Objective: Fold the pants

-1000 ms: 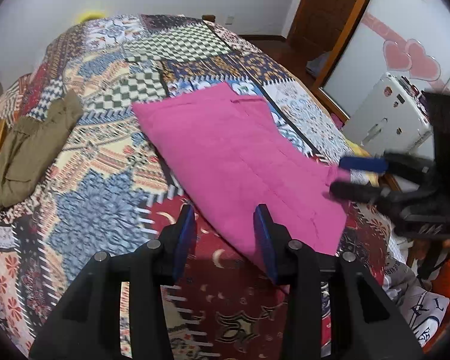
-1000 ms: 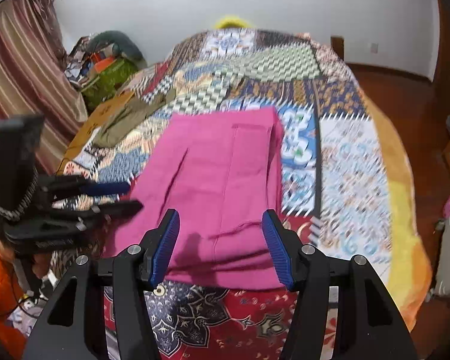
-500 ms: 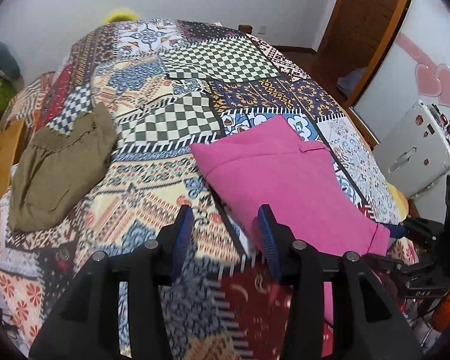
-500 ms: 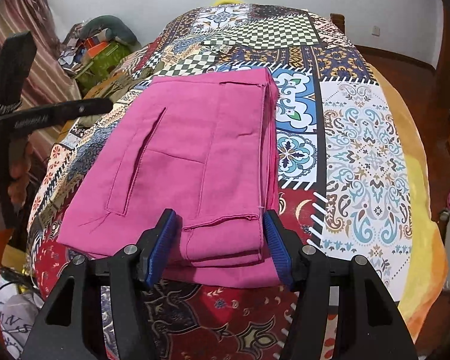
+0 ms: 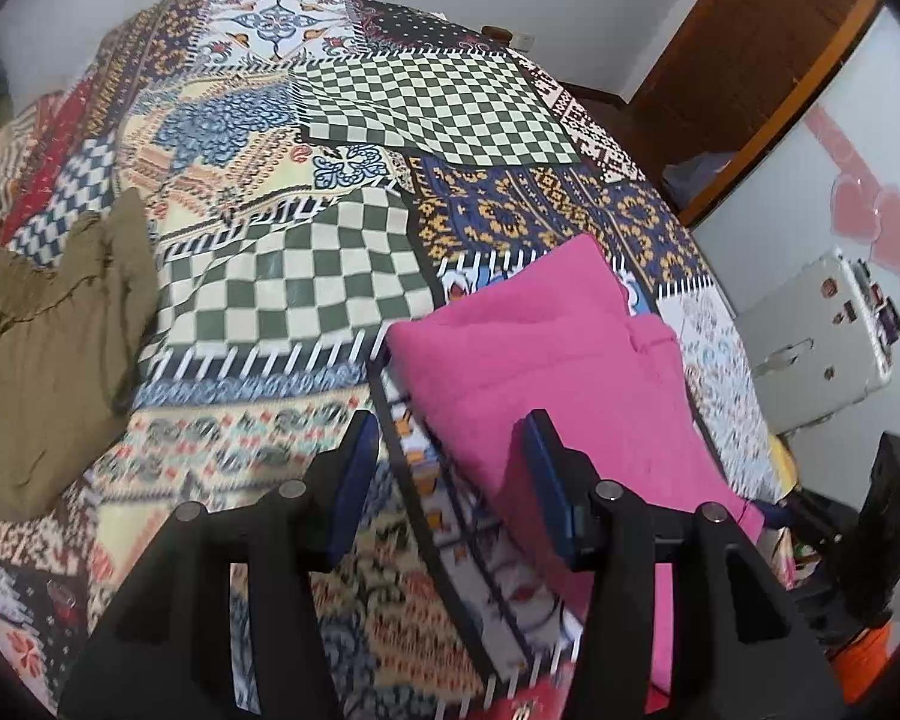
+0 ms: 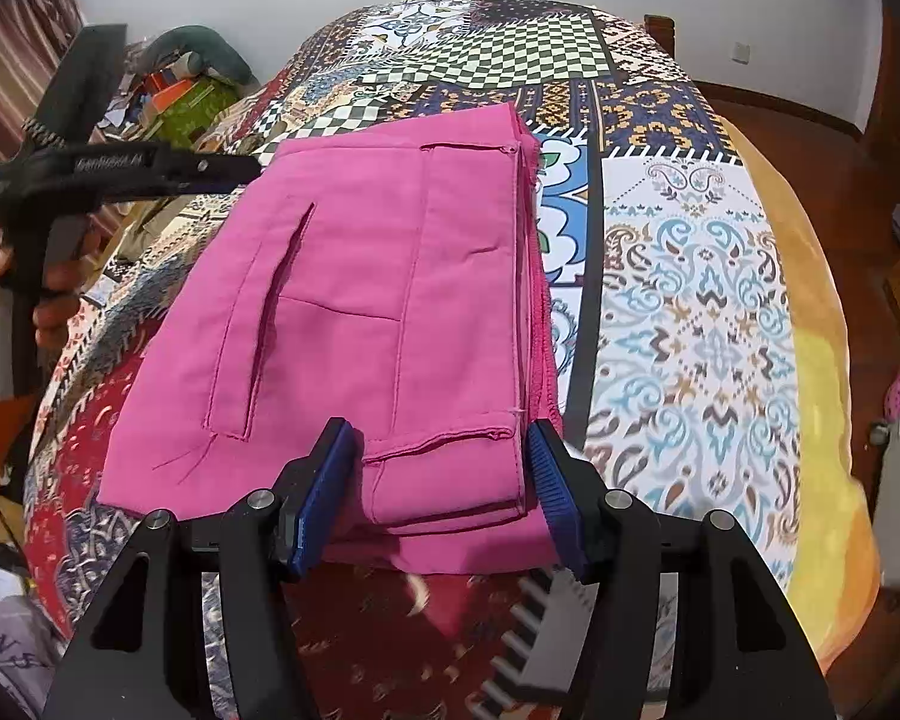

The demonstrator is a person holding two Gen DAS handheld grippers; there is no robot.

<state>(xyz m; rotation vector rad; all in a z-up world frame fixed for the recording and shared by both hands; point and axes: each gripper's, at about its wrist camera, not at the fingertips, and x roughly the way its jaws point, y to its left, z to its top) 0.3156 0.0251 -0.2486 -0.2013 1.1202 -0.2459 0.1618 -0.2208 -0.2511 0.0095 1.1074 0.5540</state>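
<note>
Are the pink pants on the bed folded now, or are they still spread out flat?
Folded. The pink pants lie on the bedspread as a compact rectangle, with several stacked layer edges showing at the near end and along the right side.

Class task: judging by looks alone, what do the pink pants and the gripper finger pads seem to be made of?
Pink pants: matte woven cloth, probably cotton; stitched seams and soft creases show. Right gripper finger pads: blue, ribbed, likely rubber or soft plastic, on black, slightly glossy hard-plastic fingers.

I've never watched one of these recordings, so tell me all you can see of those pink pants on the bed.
The pink pants look like thin woven cloth, folded into a flat, layered rectangle with stitched seams, a long slit pocket and a hemmed edge near the camera. They lie on the patchwork bedspread, near its foot. Nothing grips them: both grippers' jaws stand open, the right gripper just above the near edge.
</note>
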